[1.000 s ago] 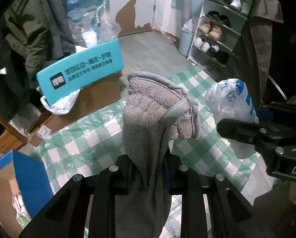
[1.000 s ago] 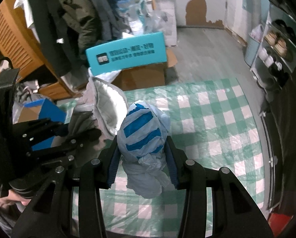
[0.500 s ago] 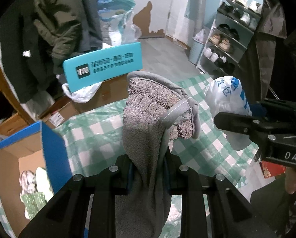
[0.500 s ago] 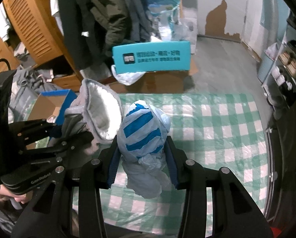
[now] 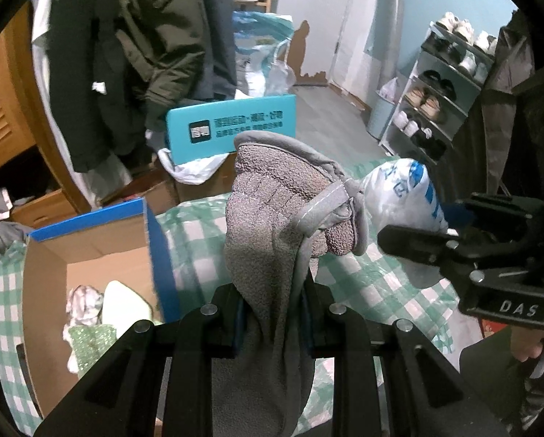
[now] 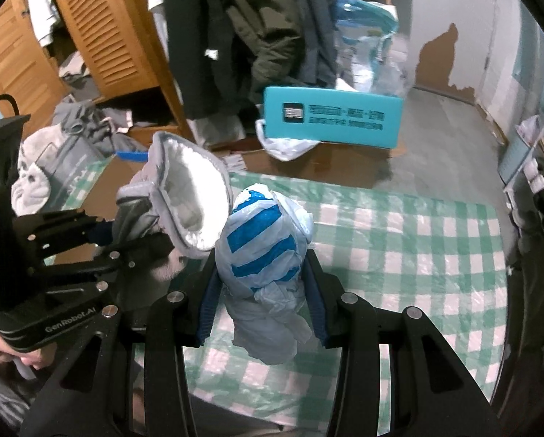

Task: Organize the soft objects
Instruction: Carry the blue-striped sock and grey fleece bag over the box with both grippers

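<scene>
Left gripper (image 5: 273, 302) clamps grey mitten (image 5: 272, 218); right gripper (image 6: 262, 291) clamps striped plastic bag (image 6: 262, 240). Box (image 5: 49, 273) left of left gripper, partly filled. Both items still undelivered.

We look from each wrist steeply down along close black fingers. Our left view faces the blue-edged box (image 5: 155, 255); our right view faces the checked table (image 6: 417, 247). Both share that table and the teal sign (image 5: 231, 129).
</scene>
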Available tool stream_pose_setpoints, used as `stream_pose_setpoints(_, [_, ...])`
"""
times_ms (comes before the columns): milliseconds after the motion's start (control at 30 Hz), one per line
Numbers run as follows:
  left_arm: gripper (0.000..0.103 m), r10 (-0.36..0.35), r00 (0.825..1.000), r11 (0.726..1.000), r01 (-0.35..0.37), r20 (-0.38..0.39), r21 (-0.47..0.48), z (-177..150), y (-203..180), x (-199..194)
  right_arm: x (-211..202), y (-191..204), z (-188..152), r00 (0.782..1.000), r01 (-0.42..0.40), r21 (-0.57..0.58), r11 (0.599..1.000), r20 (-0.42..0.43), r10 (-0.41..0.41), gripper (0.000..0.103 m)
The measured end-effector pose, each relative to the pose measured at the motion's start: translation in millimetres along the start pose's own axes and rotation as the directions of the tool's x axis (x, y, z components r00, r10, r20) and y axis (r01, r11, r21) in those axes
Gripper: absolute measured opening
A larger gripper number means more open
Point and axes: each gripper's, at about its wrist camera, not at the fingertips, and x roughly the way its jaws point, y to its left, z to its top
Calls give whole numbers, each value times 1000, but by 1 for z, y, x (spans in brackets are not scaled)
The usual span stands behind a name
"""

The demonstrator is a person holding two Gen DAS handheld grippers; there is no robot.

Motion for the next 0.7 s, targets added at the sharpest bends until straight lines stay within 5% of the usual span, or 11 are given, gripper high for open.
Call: stream_pose_setpoints(700, [24,76,997,989,-70,36,-131,-33,78,-38,35,69,15,997,-59,-91,994,-59,54,42])
